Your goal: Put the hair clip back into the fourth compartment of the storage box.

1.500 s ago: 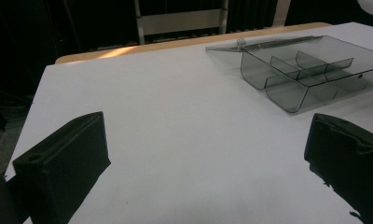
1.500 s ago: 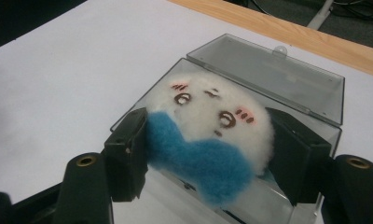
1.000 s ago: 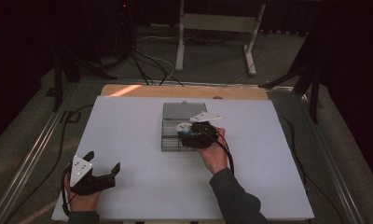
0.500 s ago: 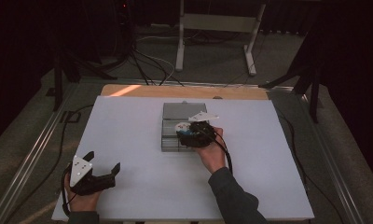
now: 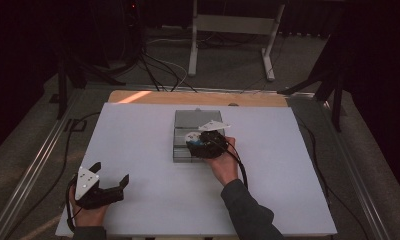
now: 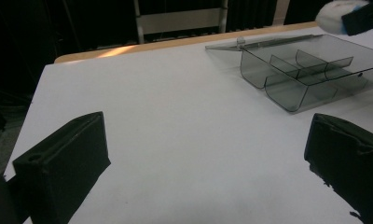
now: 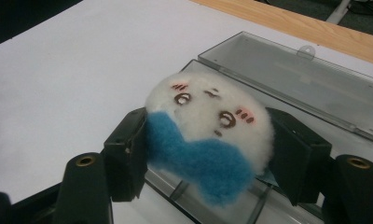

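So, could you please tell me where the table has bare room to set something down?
Bare white table lies left of the clear box, above the left gripper, and right of the right gripper. Crowded only at the box, where the plush toy is held.

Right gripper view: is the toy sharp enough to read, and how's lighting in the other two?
Right gripper view: the plush toy is evenly lit, its face readable, soft blur on the near jaws. High view: the white table is bright, the surroundings nearly black, and the image is soft. Left gripper view: the clear box is sharp, with no strong glare, and the near jaws are dark.
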`<state>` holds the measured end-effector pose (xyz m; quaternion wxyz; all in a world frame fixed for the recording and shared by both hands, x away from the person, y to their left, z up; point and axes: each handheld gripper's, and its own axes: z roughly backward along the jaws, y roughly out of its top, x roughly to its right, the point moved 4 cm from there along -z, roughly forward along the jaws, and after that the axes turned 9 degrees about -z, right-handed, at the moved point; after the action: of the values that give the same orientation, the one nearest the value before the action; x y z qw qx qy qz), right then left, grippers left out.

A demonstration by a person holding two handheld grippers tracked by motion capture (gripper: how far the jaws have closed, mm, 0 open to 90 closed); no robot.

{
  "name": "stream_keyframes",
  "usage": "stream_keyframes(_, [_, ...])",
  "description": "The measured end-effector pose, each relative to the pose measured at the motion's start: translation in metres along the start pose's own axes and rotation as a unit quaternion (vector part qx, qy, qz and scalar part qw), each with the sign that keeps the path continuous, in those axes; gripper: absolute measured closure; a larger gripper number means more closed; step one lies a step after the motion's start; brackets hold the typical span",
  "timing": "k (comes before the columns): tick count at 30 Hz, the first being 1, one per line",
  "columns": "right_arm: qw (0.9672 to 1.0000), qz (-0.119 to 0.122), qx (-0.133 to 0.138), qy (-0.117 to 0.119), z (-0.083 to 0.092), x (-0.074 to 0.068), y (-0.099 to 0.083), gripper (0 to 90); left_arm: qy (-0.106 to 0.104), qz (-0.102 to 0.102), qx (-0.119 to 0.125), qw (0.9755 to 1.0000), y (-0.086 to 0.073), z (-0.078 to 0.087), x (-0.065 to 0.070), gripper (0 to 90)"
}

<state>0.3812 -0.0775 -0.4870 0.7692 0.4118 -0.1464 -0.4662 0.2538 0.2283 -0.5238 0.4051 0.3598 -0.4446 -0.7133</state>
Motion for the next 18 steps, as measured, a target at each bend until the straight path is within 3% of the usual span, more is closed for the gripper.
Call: stream_keyframes(18, [1.0,0.002,-0.007,0.001,-0.013,-0.001,-0.003,34.9,0.0,0.0,0.0,1.0,0.0,0.0,0.0,0.6])
